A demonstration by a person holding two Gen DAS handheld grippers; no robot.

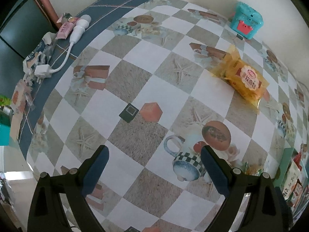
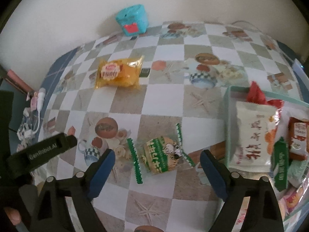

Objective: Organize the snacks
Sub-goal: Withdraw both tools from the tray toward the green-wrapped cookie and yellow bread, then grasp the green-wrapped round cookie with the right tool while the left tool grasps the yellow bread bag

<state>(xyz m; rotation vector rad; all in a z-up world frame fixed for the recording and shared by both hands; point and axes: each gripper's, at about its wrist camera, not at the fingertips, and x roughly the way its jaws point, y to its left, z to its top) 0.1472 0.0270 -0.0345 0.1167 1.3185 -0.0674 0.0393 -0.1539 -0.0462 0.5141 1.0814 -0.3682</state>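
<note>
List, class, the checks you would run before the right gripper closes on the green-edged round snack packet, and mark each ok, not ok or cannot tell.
1. Right gripper open wide enough for the packet: ok.
2. Green-edged round snack packet lying between the fingers: ok.
3. Blue pads touching the packet: not ok, a gap shows on both sides.
4. Pale green tray has room for another snack: cannot tell, it is already crowded.
5. Left gripper open, holding nothing and off to the side: ok.
6. Yellow bread packet lying apart from the grasp: ok.
</note>
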